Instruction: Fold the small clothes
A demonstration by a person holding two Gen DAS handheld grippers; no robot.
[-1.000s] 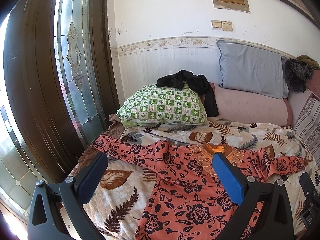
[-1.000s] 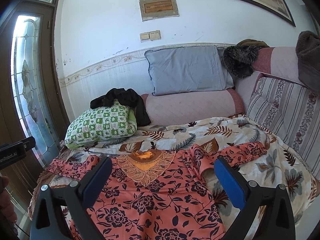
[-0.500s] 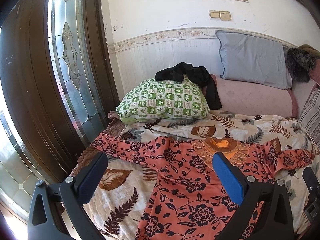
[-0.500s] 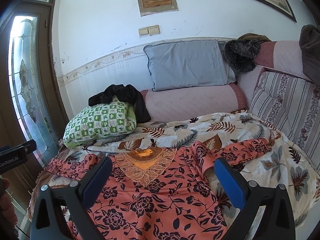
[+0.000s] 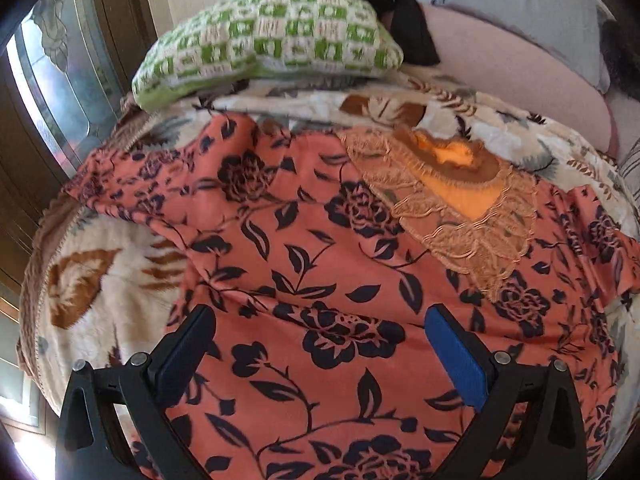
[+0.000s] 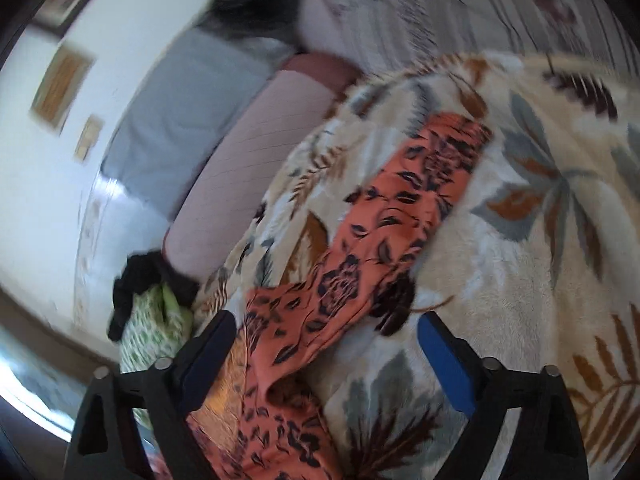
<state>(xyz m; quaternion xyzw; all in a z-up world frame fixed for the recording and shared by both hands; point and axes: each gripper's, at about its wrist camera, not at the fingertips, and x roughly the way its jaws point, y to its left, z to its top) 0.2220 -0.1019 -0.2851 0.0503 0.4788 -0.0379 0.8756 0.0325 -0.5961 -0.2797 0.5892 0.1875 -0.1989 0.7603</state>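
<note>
Leaf-print blanket (image 6: 520,280) beside the floral dress (image 5: 320,280) lies bare — green pillow (image 5: 264,40) blocks the far side.

Daylit, fisheye-bent edges; right wrist view smeared by motion blur.

— Spread flat, front up, across the leaf-print blanket (image 5: 100,248): a coral top (image 5: 312,280) printed with dark flowers and leaves.

— At the neckline?

— Fringed tan lace yoke (image 5: 472,232) around an orange opening, toward the pillows.

— And the sleeves?

— One sleeve (image 6: 400,216) stretched straight out over the blanket, slightly rumpled at the shoulder; the other sleeve (image 5: 132,184) reaching the bed's edge.
</note>
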